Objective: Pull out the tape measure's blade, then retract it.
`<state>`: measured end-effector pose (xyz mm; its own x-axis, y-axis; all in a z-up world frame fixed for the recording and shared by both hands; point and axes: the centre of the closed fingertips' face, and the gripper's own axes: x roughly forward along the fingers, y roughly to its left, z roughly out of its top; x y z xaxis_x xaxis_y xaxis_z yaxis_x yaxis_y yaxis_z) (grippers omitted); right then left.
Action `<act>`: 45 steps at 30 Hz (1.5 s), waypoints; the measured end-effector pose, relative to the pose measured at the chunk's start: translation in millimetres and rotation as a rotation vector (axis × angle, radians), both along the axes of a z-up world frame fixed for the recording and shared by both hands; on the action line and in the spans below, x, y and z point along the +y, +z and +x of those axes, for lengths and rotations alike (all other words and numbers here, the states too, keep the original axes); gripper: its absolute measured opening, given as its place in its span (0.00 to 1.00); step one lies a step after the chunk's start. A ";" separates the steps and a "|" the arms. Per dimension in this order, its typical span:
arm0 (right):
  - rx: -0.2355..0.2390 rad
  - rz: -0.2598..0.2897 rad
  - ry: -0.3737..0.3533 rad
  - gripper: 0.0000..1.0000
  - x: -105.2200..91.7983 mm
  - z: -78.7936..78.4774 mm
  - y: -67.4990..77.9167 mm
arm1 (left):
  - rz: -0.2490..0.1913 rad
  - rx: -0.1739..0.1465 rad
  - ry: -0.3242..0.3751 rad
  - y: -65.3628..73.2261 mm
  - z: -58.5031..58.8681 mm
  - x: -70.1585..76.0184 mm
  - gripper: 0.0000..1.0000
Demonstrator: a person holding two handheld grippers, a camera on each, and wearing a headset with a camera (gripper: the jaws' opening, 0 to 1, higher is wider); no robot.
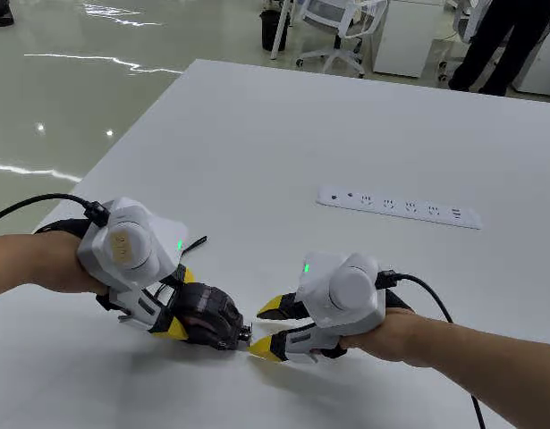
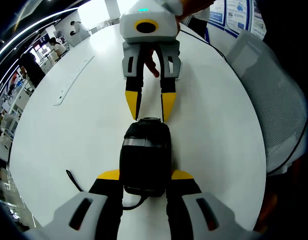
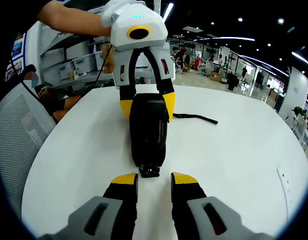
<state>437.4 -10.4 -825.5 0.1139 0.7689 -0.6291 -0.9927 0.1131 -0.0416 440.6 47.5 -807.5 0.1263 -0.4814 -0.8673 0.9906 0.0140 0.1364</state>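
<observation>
The left tool (image 1: 187,302) is clamped on the black, rounded plastic tape measure case (image 1: 210,315), which lies close to the near edge of the white counter (image 1: 301,134). The right tool (image 3: 155,180) has its jaws apart either side of the blade's small end hook (image 3: 149,171), seemingly not touching it. It should close squarely on the hook, then draw straight back along the counter while the case is held firm.

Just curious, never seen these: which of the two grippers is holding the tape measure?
The left gripper: its jaws clamp the tape measure by its sides. The right gripper is open, its tips just at the case's blade end.
</observation>
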 end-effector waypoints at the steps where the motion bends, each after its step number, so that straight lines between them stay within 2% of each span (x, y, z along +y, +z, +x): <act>1: 0.004 0.002 0.000 0.26 1.0 -0.2 -0.2 | 0.000 0.001 0.001 -0.3 0.3 0.3 0.28; 14: 0.010 -0.015 0.028 0.16 12.5 -4.4 -8.4 | -0.021 0.008 0.016 -2.1 2.0 2.3 0.28; 19: 0.003 -0.016 0.032 0.16 12.4 -2.7 -8.7 | -0.029 0.007 0.023 -2.0 2.0 1.6 0.28; 21: -0.018 -0.026 0.045 0.15 12.2 -2.6 -8.7 | -0.030 0.007 0.027 -2.1 2.0 1.4 0.28; 27: -0.009 -0.035 0.041 0.14 10.8 -3.3 -8.6 | -0.029 0.009 0.039 -2.1 1.1 0.6 0.27; 45: -0.020 -0.047 0.062 0.13 9.8 -4.9 -8.8 | -0.026 0.020 0.043 -2.2 -0.1 0.3 0.27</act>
